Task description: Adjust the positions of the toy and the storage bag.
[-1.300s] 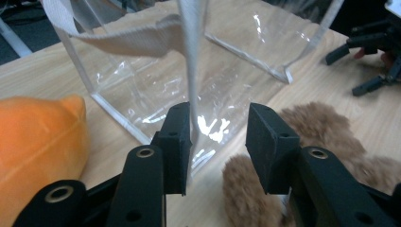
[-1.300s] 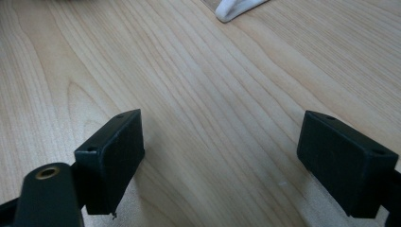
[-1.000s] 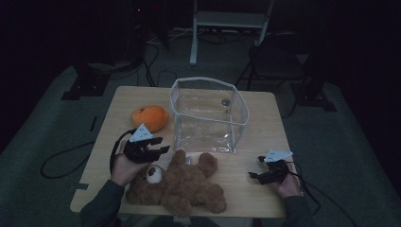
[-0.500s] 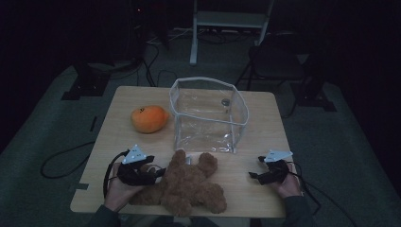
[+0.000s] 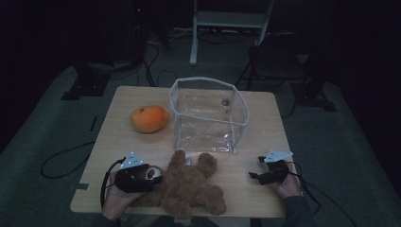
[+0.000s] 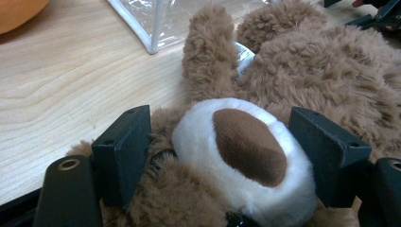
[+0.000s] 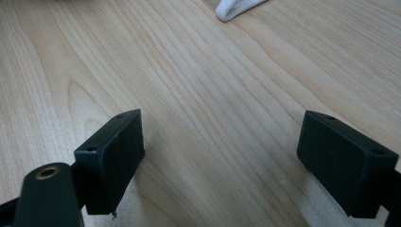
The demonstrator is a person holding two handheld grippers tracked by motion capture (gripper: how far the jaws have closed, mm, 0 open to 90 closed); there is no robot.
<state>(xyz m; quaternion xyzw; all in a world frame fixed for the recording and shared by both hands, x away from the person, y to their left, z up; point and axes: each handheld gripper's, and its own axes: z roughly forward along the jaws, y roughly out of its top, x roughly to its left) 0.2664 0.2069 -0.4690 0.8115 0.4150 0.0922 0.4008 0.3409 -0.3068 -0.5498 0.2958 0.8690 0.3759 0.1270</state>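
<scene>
A brown teddy bear [image 5: 191,185] lies on its back near the front edge of the wooden table [image 5: 118,142]. My left gripper [image 5: 149,177] is open at the bear's head. In the left gripper view its jaws stand on either side of the white muzzle [image 6: 246,142] with the brown nose, and the left gripper [image 6: 231,156] has fur against its left jaw. My right gripper [image 5: 255,168] rests open at the front right, apart from the bear. Between the jaws of the right gripper [image 7: 222,156] there is only bare wood.
A clear plastic box [image 5: 208,81] with white edges stands open-topped at the table's middle, just behind the bear; its corner [image 6: 152,33] is close to the bear's arm. An orange fruit [image 5: 149,119] lies left of the box. Cables trail off both table sides.
My left gripper came back from beside the orange fruit toward the front edge and now straddles the bear's muzzle. The right gripper has stayed put.
</scene>
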